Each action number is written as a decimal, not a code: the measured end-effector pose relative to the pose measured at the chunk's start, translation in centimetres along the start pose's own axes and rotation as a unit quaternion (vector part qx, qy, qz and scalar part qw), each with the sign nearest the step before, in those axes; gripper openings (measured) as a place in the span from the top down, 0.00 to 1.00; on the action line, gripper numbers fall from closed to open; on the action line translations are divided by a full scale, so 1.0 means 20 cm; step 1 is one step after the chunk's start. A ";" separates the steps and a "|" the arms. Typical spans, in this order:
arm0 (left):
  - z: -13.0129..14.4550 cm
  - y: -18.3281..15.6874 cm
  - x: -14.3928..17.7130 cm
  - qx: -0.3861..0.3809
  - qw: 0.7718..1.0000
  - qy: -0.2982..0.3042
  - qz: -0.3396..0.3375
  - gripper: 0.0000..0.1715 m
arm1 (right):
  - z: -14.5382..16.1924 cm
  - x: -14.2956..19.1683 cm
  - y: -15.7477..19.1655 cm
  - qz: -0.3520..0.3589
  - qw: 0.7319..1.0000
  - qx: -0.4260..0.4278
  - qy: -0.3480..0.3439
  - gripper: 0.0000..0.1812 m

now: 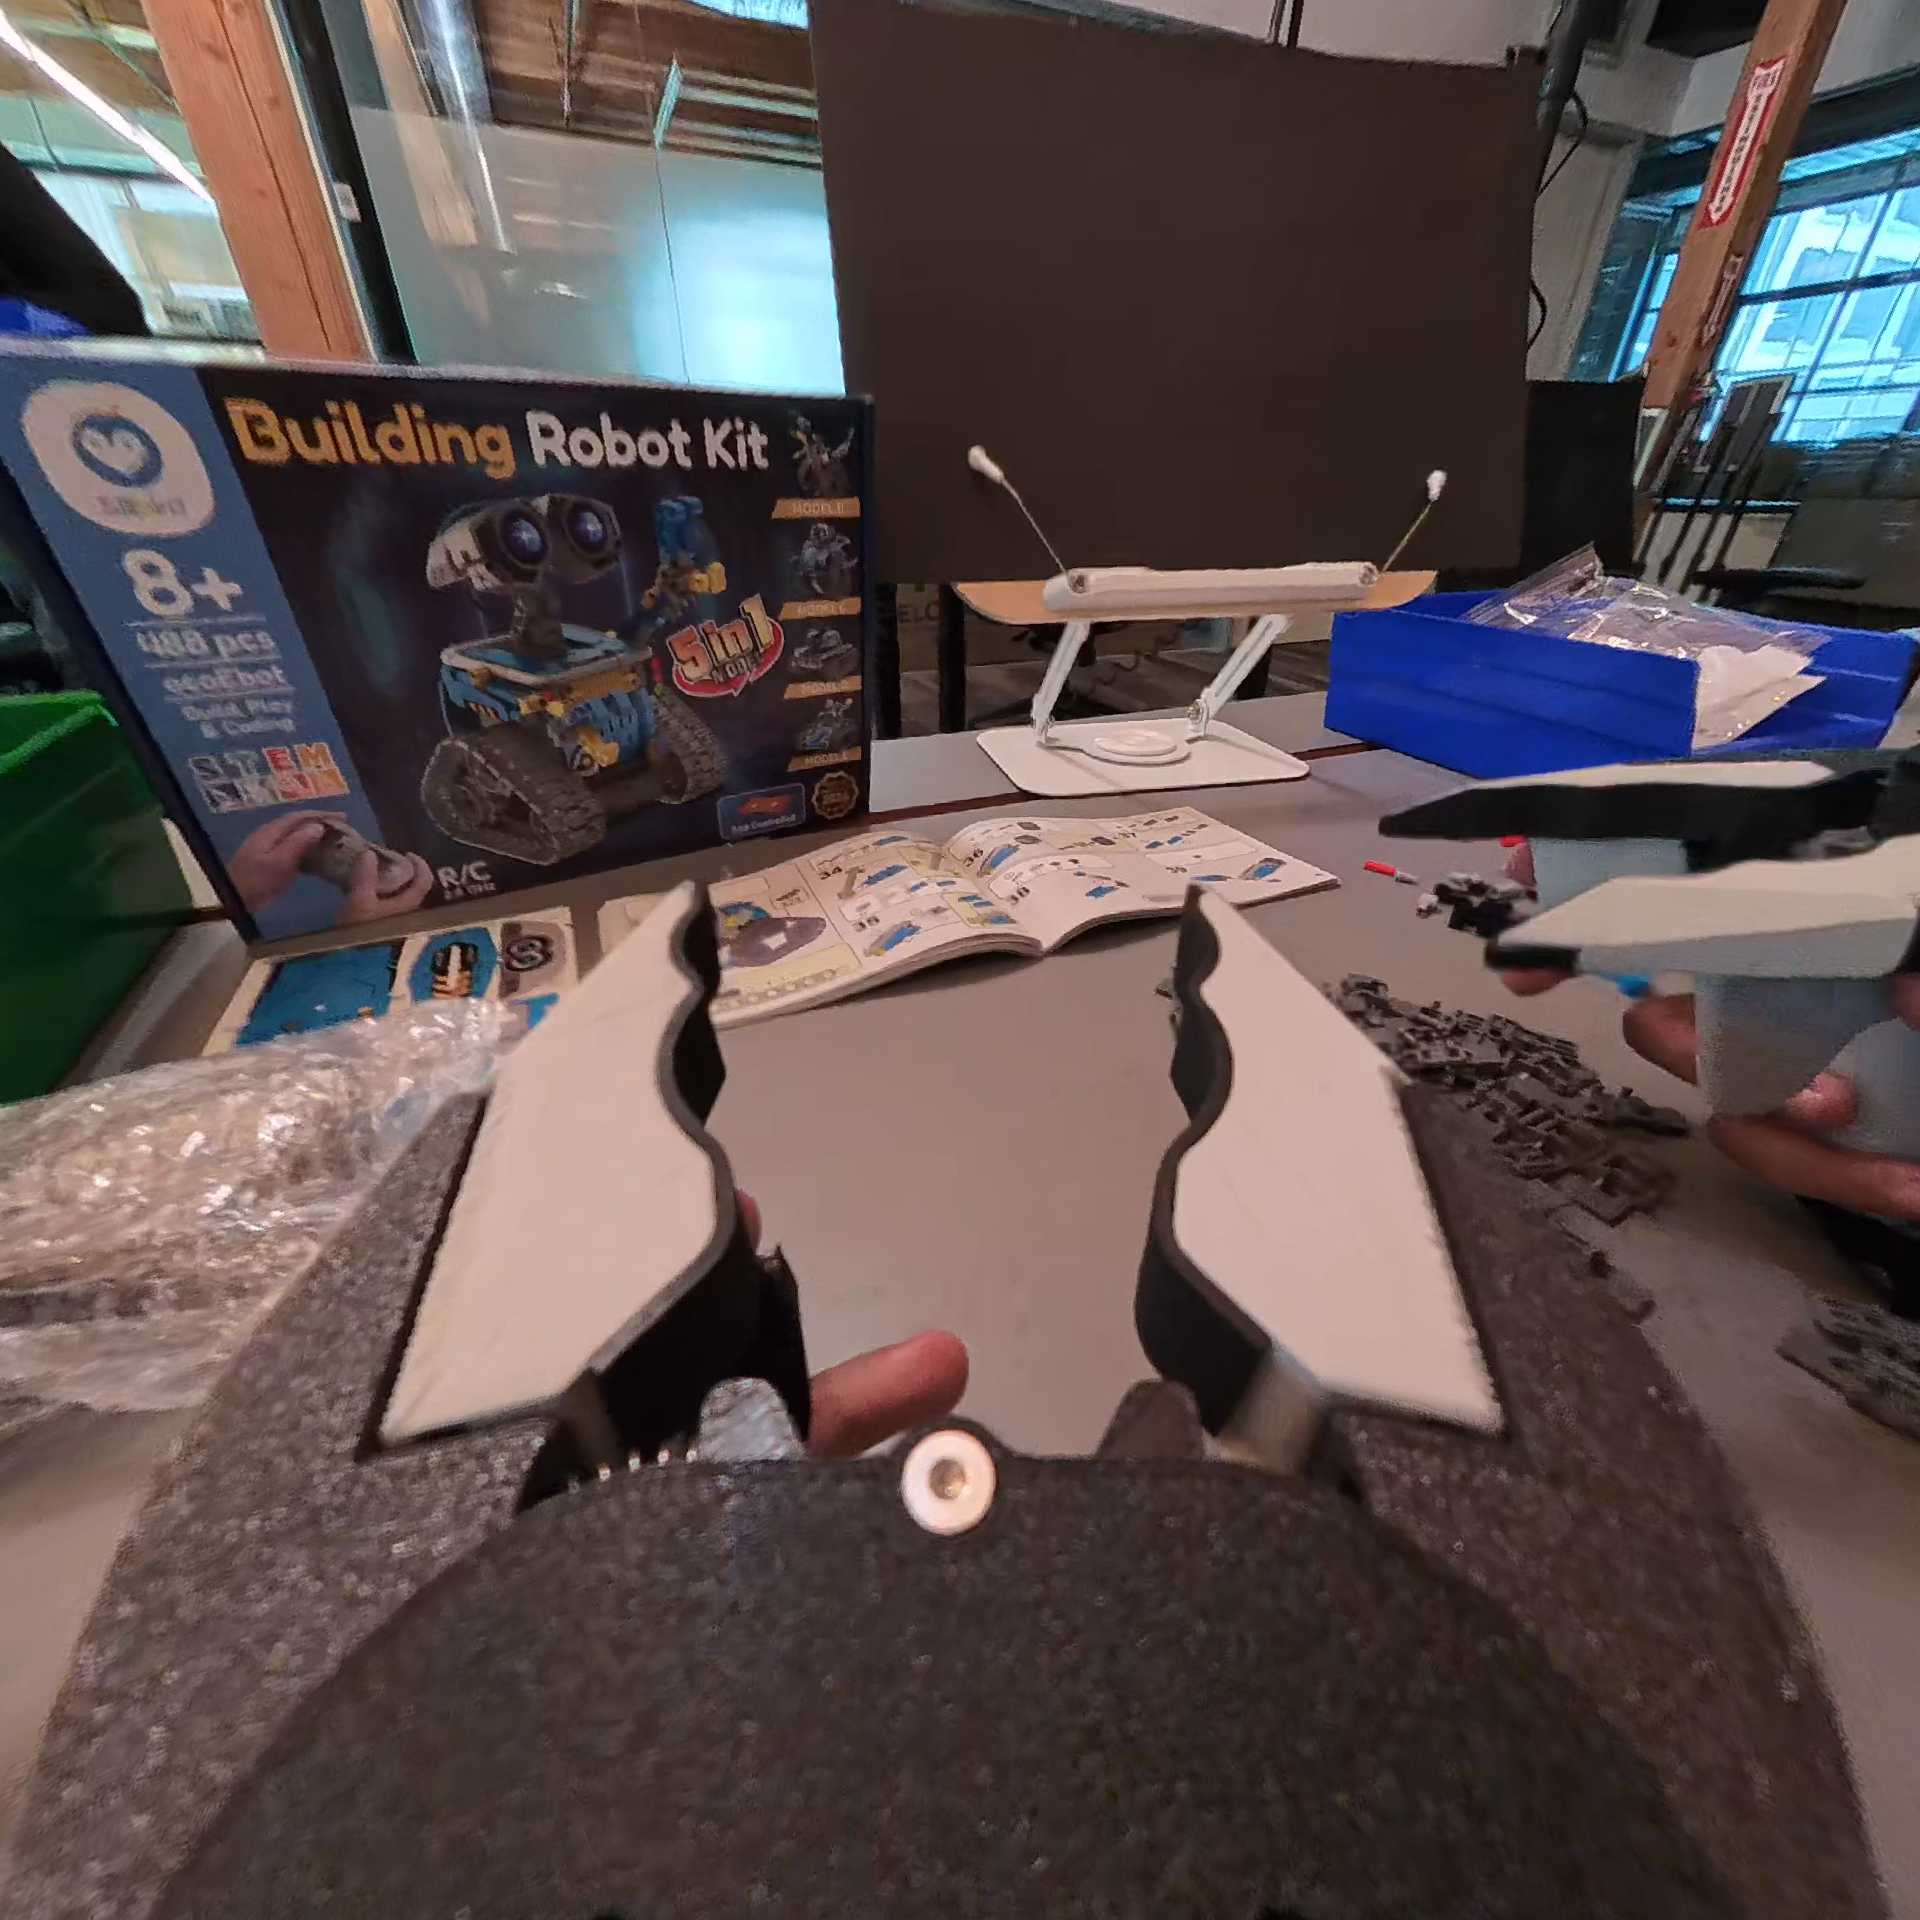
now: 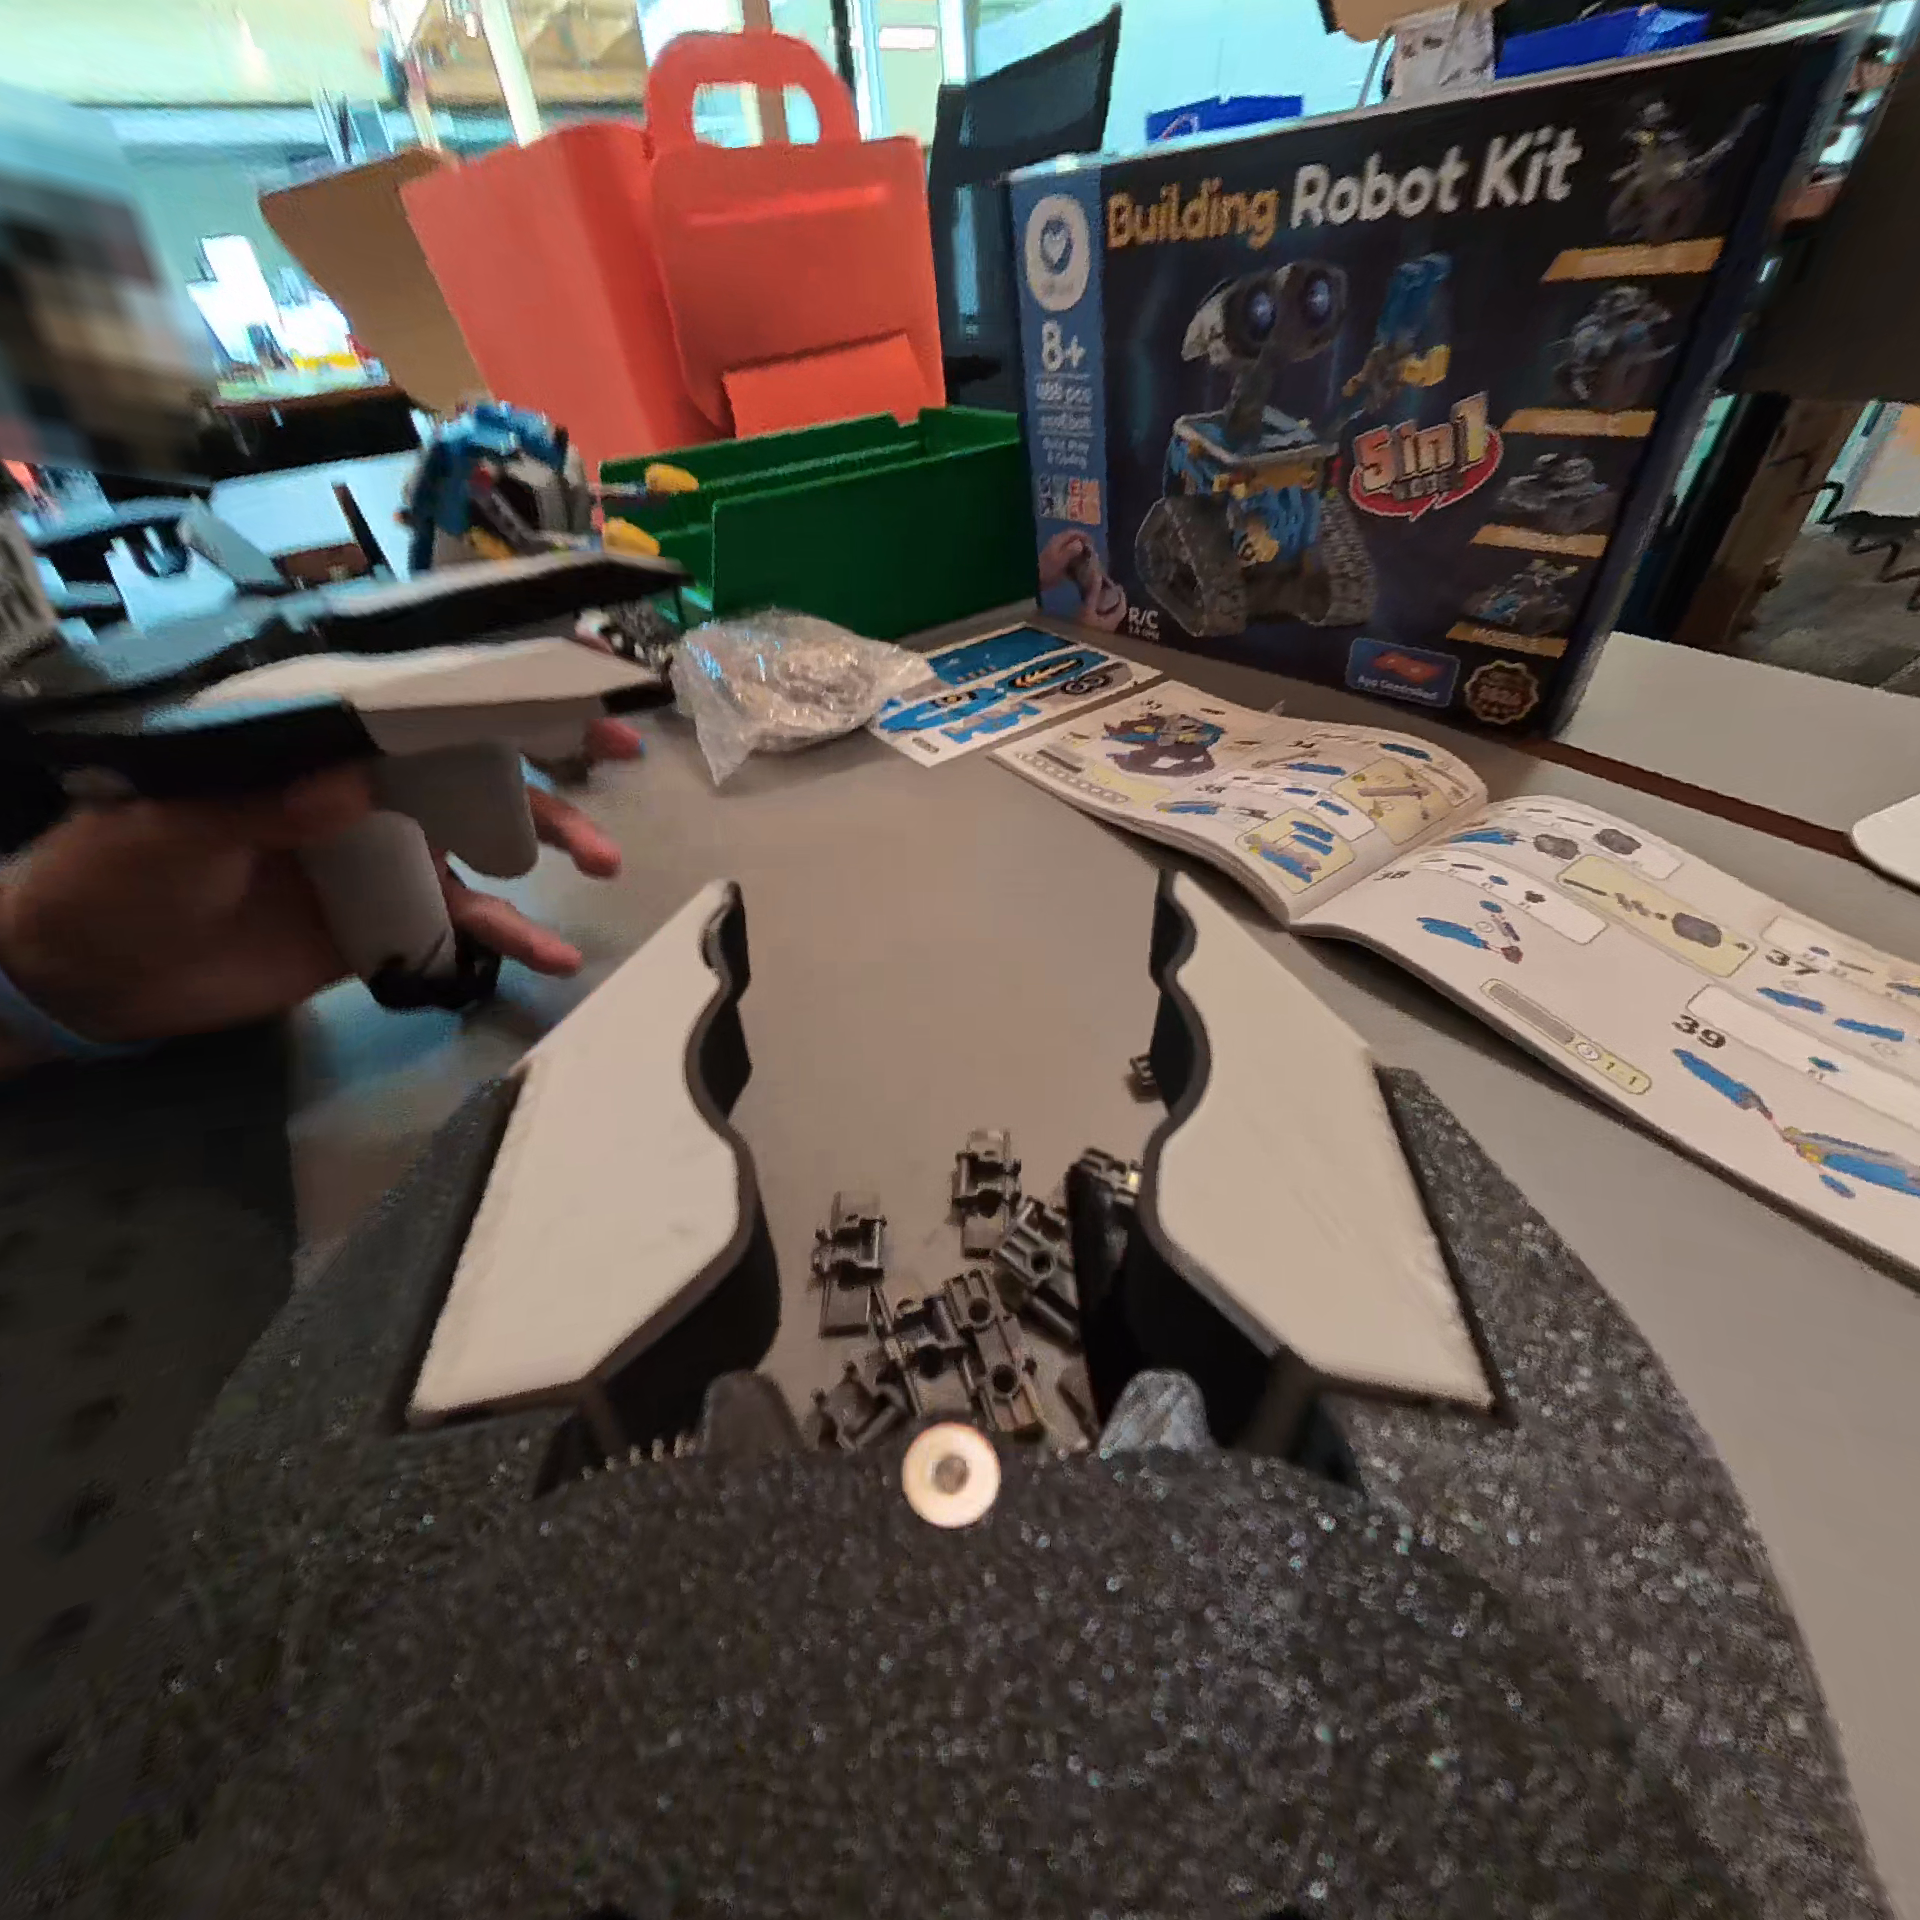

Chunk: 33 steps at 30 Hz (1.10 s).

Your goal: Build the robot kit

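My left gripper [image 1: 945, 914] is open and empty above the bare grey table [image 1: 935, 1143], its tips near an open instruction booklet [image 1: 987, 883]. My right gripper [image 2: 948, 894] is open, low over a loose pile of small dark grey plastic links [image 2: 935, 1299] that lie between its fingers, touching neither that I can see. The pile also shows in the left wrist view [image 1: 1507, 1081], under the right gripper [image 1: 1439, 888]. The left gripper [image 2: 665, 629] shows at the left of the right wrist view, held by a hand.
A robot kit box [image 1: 468, 623] stands behind the booklet [image 2: 1351, 831]. A sticker sheet [image 2: 1008, 686] and crumpled clear bag [image 2: 790, 675] lie left. A green bin [image 2: 831, 520], orange carrier [image 2: 727, 260], part-built blue model [image 2: 499, 478], blue bin [image 1: 1507, 686] and white stand [image 1: 1143, 727] sit behind.
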State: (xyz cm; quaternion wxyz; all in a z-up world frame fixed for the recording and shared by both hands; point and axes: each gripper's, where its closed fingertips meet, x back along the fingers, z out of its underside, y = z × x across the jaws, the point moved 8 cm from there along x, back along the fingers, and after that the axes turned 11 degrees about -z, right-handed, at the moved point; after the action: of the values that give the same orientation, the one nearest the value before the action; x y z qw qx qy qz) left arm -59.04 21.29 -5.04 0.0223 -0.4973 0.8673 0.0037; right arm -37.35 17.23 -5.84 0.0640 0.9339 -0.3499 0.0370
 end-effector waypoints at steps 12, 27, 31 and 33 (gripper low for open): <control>0.04 -0.05 0.00 -0.079 0.996 0.040 -0.012 0.53 | 0.00 0.04 0.05 0.002 0.997 0.062 0.037 0.62; 0.01 0.05 0.15 -0.091 0.991 0.043 -0.083 0.58 | 0.00 0.35 -0.04 0.191 0.979 0.067 0.015 0.66; 0.00 0.05 0.18 -0.090 0.993 0.027 -0.075 0.60 | 0.01 0.54 -0.04 0.241 0.969 0.045 -0.009 0.68; 0.02 0.04 0.16 -0.092 0.993 0.039 -0.068 0.60 | 0.02 0.59 -0.05 0.240 0.970 0.013 -0.019 0.69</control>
State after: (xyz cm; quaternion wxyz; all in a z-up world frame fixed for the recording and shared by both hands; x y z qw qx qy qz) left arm -61.39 18.89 -5.52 -0.0574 -0.5548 0.8277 0.0619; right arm -27.80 10.28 -4.97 0.0346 0.8236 -0.5648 0.0377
